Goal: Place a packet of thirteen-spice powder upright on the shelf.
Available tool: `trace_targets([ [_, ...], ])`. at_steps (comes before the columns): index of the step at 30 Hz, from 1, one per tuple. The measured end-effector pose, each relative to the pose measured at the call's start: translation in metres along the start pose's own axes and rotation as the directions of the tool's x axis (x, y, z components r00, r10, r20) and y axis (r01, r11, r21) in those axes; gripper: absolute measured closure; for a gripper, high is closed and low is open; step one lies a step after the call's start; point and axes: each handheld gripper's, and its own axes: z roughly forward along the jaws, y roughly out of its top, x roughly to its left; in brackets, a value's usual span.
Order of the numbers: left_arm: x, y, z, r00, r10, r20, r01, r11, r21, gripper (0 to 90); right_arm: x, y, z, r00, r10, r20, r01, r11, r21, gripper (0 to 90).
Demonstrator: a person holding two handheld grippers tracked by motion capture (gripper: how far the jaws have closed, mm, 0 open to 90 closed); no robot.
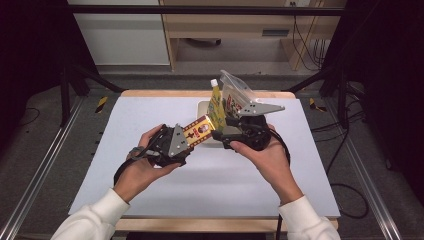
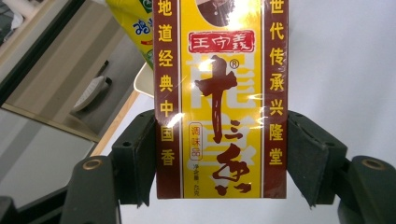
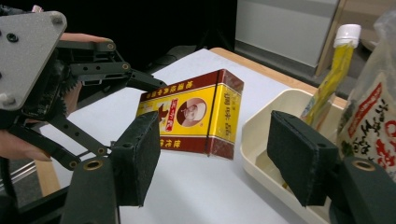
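The left gripper (image 1: pixel 189 139) holds a red and yellow box (image 1: pixel 198 130) of seasoning clear of the white table (image 1: pixel 150 130), its two black pads pressed flat on the box's long brown sides, as the left gripper view shows, so the jaws stand about as wide as the box and no wider. Holding it by one end leaves the far end free, and that end points toward the cream tray (image 3: pixel 261 154) at the back of the table, which suggests the box is being carried over to go in with the other goods. In the tray stand a yellow tube with a white cap (image 1: pixel 215 100) and a clear bag of snacks (image 1: pixel 235 97), both upright and leaning against each other, so there is little room left on the near side. The right gripper (image 3: pixel 212 161) hangs just beside the tray's near rim with its jaws open and nothing between them; in the right gripper view the box floats in the gap between its pads but farther off, untouched. It seems placed there to steady the tray or take the box's free end.
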Motion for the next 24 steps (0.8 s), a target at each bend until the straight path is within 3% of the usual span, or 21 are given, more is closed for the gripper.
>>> trace_targets([
  [6, -0.002, 0.003, -0.003, 0.9998, 0.015, 0.013, -0.014, 0.9993, -0.033, 32.0, -0.001, 0.000, 0.004, 0.9998, 0.012, -0.018, -0.011, 1.000, 0.016, 35.0],
  [8, -0.005, 0.004, -0.004, 0.9998, -0.003, 0.019, 0.003, 0.9998, -0.021, 32.0, -0.002, 0.000, 0.007, 0.9995, 0.021, -0.023, -0.021, 1.000, 0.021, 35.2],
  [24, -0.012, 0.008, -0.003, 0.9997, 0.009, 0.024, -0.007, 0.9985, -0.055, 32.0, -0.010, 0.000, 0.023, 0.9912, 0.099, -0.089, -0.093, 0.993, 0.068, 35.9],
])
